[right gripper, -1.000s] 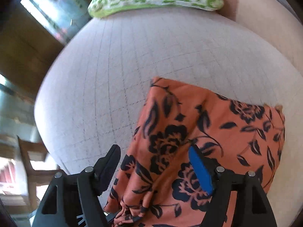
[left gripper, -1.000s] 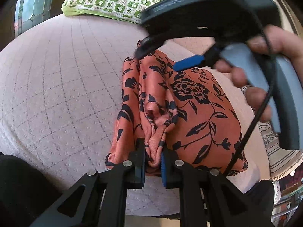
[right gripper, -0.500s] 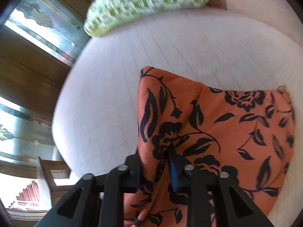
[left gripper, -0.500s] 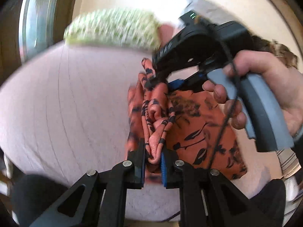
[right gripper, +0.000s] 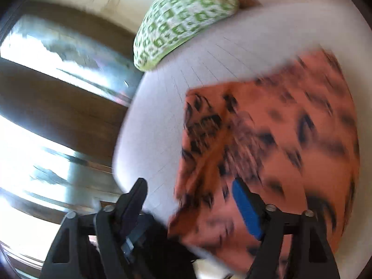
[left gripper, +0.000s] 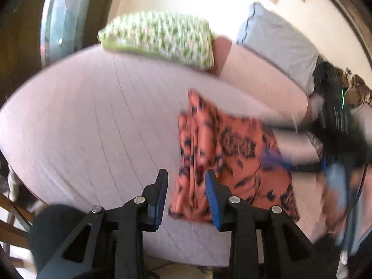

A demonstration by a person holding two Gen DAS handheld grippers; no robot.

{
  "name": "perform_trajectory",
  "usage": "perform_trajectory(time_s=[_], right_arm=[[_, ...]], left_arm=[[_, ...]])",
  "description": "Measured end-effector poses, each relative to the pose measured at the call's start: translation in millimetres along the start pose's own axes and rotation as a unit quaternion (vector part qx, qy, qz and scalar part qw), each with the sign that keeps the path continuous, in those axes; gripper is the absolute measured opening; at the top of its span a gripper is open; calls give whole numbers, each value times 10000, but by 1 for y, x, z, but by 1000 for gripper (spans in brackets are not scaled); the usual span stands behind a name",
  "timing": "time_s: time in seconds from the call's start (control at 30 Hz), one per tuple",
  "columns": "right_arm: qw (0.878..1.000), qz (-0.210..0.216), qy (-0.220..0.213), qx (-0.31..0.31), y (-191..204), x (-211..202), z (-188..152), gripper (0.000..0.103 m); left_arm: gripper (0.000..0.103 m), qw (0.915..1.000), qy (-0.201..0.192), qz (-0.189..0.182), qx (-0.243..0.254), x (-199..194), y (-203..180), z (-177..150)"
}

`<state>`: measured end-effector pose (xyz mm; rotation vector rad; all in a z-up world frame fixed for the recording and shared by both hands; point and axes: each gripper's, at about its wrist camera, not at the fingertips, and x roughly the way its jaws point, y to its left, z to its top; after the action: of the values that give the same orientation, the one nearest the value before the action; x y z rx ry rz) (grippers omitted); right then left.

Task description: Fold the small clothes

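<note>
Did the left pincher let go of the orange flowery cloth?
Yes. The left gripper has opened and backed off; the orange cloth lies on the pink cushion, further from the green pillow.

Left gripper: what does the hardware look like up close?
The left gripper has black angular fingers with triangular cutouts, silver round bolt heads, and blue pads on the inner faces. No cable or marking shows on it in this view.

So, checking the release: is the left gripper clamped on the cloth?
No, the left gripper has its jaws spread, and the cloth lies loose on the bed.
</note>
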<state>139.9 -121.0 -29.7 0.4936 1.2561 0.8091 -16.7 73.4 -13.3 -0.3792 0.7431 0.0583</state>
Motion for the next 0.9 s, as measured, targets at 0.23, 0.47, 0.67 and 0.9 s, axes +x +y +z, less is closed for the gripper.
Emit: perform_trajectory(time_s=[0.23,0.47,0.67,0.9], right_arm=[[9986,271,-169,425,-50,7,-57,84],[9960,729,-362,358,-80,17,-76,82],[9922,1090,-358,493,-96,5,-78,82],[9882,1210,-925,176,-76,-51,-37,85]], left_arm=[[44,9899,-30,-1059,939,31,-58,61],[17,9827,1703,-576,441,192,-29,85],[33,9890,1166,-492,768,146,-55,100],[63,9848,1099,-349,1300,112,-82,63]])
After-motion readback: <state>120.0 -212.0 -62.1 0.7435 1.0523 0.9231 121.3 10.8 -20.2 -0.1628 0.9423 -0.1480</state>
